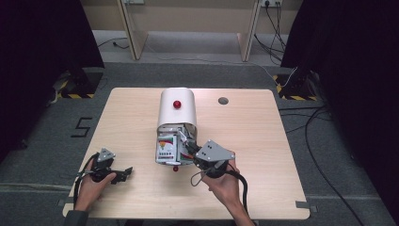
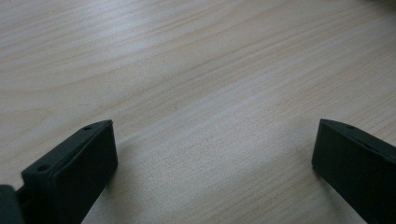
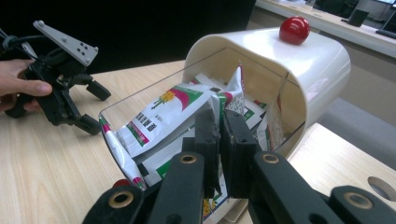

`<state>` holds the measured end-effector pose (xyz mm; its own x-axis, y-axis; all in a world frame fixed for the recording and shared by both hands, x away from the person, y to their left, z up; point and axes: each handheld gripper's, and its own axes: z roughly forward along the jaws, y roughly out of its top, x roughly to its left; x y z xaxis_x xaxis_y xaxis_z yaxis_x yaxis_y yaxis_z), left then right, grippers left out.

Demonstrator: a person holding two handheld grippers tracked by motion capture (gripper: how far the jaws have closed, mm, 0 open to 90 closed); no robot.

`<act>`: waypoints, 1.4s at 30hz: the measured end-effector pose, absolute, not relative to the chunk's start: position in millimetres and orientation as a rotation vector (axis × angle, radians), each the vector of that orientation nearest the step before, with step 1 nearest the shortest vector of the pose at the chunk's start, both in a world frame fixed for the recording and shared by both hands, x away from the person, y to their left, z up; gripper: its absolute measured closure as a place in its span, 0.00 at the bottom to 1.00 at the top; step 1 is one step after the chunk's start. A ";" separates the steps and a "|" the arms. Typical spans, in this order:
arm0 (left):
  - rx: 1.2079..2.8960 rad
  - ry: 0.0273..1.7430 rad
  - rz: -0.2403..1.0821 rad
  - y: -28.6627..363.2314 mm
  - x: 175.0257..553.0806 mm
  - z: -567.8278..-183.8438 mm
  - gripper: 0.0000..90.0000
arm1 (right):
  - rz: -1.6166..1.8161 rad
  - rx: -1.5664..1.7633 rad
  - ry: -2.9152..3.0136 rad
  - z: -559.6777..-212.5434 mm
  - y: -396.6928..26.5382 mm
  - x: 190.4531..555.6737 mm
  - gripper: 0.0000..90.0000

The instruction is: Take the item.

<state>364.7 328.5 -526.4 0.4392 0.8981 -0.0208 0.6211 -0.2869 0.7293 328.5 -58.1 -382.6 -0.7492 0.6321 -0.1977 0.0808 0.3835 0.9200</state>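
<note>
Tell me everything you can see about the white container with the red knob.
The white container lies near the table's middle. It has a rounded, glossy, plastic-looking shell with a red knob on top, and a clear drawer-like part stands open toward the person. Printed packets fill it. The right gripper reaches in, jaws closed on a packet's edge.

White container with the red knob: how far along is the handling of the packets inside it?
Done: the white container has its clear drawer out, with packets inside. In hand: the right tongs are shut on a packet over the open drawer; going in or coming out, I cannot tell. Left: several packets remain in the drawer, and the left tongs are open over bare table.
</note>
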 end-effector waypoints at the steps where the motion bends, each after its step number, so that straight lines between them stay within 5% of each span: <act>1: 2.018 1.272 0.526 328.5 364.6 -526.4 0.00 | 1.385 0.608 2.113 -381.4 -59.3 328.2 0.96; 42: 2.018 1.273 0.526 328.5 364.6 -526.4 0.00 | 1.443 0.678 2.000 -363.8 -128.9 310.4 0.96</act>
<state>364.6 328.5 -526.4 0.4390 0.8983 -0.0208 0.6212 -0.2867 0.7294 310.4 -128.9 -363.8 -0.7052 0.6914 -0.1568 0.0690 0.2871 0.9554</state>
